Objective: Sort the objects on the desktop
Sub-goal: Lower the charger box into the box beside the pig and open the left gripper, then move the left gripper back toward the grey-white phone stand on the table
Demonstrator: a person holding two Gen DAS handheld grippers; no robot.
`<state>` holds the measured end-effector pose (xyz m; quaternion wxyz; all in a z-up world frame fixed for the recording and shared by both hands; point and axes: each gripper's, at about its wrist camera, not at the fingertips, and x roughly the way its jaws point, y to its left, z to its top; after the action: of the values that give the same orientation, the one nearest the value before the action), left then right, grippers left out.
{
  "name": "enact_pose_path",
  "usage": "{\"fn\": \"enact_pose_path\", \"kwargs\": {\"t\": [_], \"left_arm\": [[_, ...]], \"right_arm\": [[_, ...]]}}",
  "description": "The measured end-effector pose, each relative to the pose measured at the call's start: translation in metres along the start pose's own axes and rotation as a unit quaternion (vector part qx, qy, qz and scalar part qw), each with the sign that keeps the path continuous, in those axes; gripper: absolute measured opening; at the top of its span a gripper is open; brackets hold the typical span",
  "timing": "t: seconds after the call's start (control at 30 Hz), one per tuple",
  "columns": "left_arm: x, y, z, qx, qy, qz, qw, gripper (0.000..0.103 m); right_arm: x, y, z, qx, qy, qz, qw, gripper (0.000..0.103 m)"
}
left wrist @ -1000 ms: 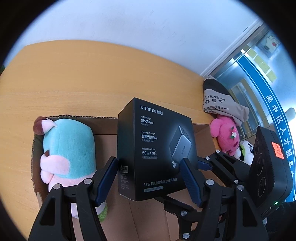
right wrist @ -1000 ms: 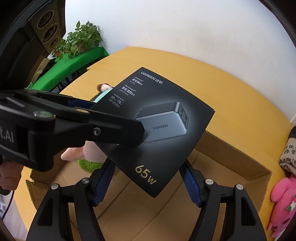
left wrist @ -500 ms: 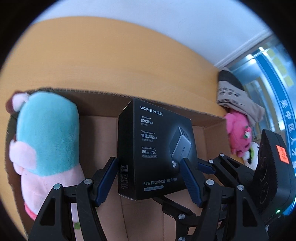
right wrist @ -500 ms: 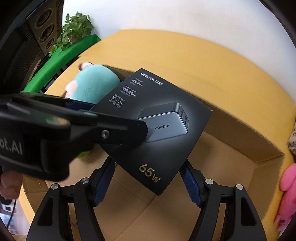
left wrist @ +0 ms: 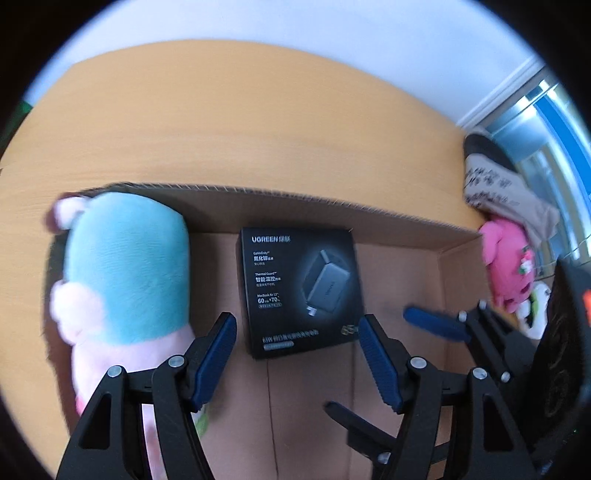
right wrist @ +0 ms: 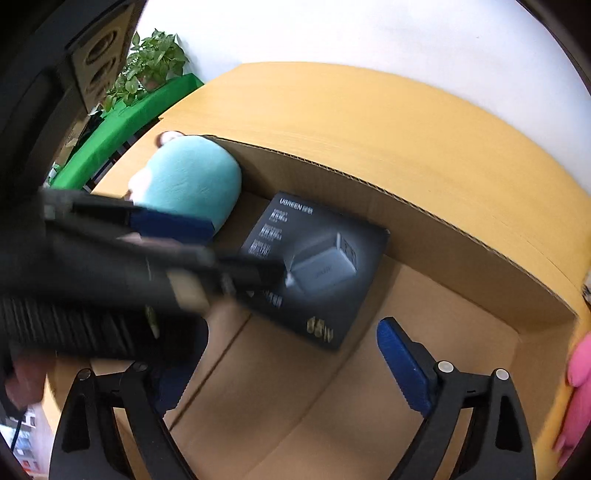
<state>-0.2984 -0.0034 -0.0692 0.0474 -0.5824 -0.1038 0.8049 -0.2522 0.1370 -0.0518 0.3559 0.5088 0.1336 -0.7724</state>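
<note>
Wood desk (left wrist: 258,122) carries a carton (left wrist: 332,210). Ahead of the left claw (left wrist: 295,343), whose jaws stand apart holding nothing, the charger box (left wrist: 299,291) lies inside it. Right claw (right wrist: 291,354) is opening, empty.

We see a pale orange wooden table (left wrist: 258,122) against a plain white wall (right wrist: 351,33). At one side stands a leafy potted plant (right wrist: 151,62) on a green surface (right wrist: 122,125); at the other, a glass partition (left wrist: 546,125) lets daylight in.
</note>
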Motion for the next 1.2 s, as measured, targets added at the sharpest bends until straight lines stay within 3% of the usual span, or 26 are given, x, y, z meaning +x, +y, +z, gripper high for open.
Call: {"fn": "enact_pose_path", "kwargs": {"t": [0.2,0.4,0.47,0.53,0.6,0.67,0.7,0.73,0.77,0.8,0.83,0.93,1.2], "left_arm": [[-0.074,-0.024,-0.034,0.027,-0.051,0.007,0.9983,0.069],[-0.14,-0.062,-0.079,0.051,-0.089,0.041,0.9939,0.069],[-0.156,-0.07,-0.091,0.05,-0.098,0.047,0.9928,0.069],[-0.172,-0.08,-0.106,0.052,-0.113,0.044,0.9912,0.06],[-0.185,-0.09,-0.117,0.056,-0.123,0.045,0.9898,0.023],[-0.192,-0.101,-0.127,0.055,-0.124,0.042,0.9899,0.021],[-0.196,-0.105,-0.132,0.055,-0.128,0.041,0.9895,0.026],[-0.201,-0.11,-0.137,0.055,-0.131,0.039,0.9891,0.031],[-0.206,-0.113,-0.143,0.055,-0.134,0.037,0.9888,0.047],[-0.21,-0.117,-0.148,0.054,-0.138,0.039,0.9882,0.066],[-0.215,-0.121,-0.153,0.055,-0.145,0.045,0.9868,0.071],[-0.228,-0.133,-0.169,0.066,-0.162,0.066,0.9824,0.074],[-0.239,-0.148,-0.207,0.075,-0.16,0.085,0.9805,0.074]], "right_arm": [[-0.077,0.005,-0.036,0.05,-0.028,0.011,0.998,0.096],[-0.152,0.038,-0.053,0.082,-0.073,0.017,0.994,0.097],[-0.163,0.057,-0.051,0.081,-0.094,0.021,0.992,0.091],[-0.183,0.068,-0.054,0.076,-0.11,0.027,0.991,0.058],[-0.201,0.076,-0.062,0.07,-0.117,0.032,0.99,0.049],[-0.217,0.084,-0.071,0.063,-0.125,0.029,0.99,0.049],[-0.227,0.088,-0.078,0.061,-0.129,0.029,0.989,0.05],[-0.233,0.091,-0.082,0.06,-0.132,0.03,0.989,0.064],[-0.239,0.095,-0.087,0.061,-0.137,0.029,0.988,0.077],[-0.246,0.098,-0.092,0.061,-0.145,0.027,0.987,0.098],[-0.253,0.102,-0.098,0.06,-0.156,0.026,0.986,0.102],[-0.273,0.114,-0.113,0.051,-0.172,0.02,0.984,0.101],[-0.297,0.133,-0.143,0.053,-0.185,0.016,0.981,0.101]]}}
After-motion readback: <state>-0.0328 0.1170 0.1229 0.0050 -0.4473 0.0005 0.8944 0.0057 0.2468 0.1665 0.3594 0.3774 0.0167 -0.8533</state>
